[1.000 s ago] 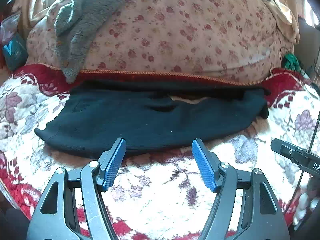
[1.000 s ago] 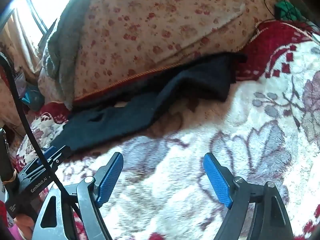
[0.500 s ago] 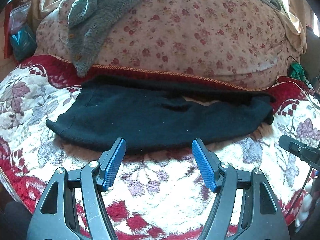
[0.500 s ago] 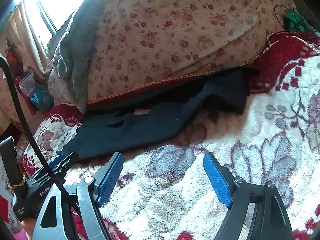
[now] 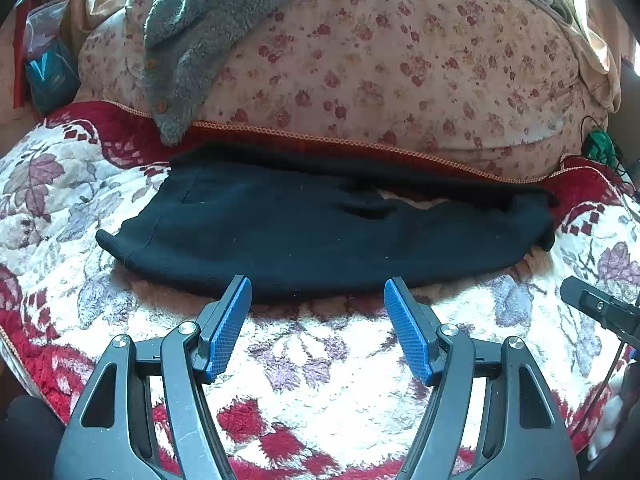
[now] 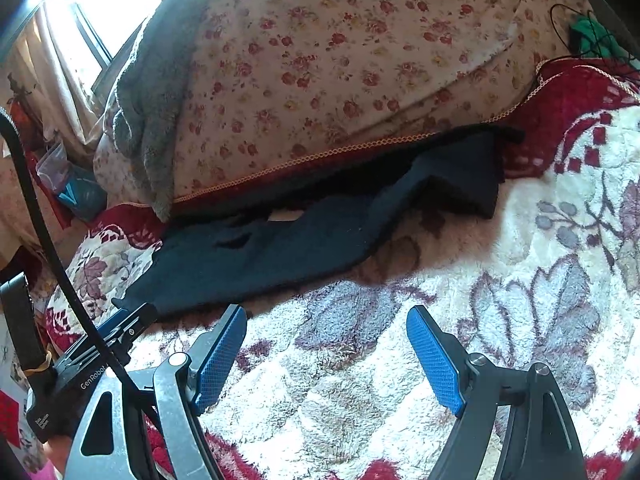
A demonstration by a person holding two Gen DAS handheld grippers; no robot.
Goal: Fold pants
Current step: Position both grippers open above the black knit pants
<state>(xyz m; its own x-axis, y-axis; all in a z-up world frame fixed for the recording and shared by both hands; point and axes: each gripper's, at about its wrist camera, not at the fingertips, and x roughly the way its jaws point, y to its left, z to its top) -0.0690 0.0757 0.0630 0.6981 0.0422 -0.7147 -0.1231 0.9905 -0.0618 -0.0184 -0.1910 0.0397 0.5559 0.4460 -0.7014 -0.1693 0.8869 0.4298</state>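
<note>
Dark navy pants [image 5: 304, 236] lie flat, folded lengthwise, on the floral blanket [image 5: 320, 360], stretched left to right against the foot of a big flowered quilt. They also show in the right wrist view [image 6: 280, 252]. My left gripper [image 5: 318, 324] is open and empty, its blue pads just short of the pants' near edge. My right gripper [image 6: 326, 356] is open and empty over the blanket, a little short of the pants. The left gripper's body [image 6: 80, 364] shows at the right wrist view's lower left.
A bulky flowered quilt [image 5: 380, 64] rises behind the pants, with a grey fleece garment [image 5: 192, 40] draped over its left side. A green item with cords [image 5: 598, 144] lies at the far right. A teal bag [image 5: 52, 68] sits at the far left.
Both grippers have pulled back and risen, so the pants and quilt look farther away and more of the blanket shows. Both stay open. The pants have not moved.
</note>
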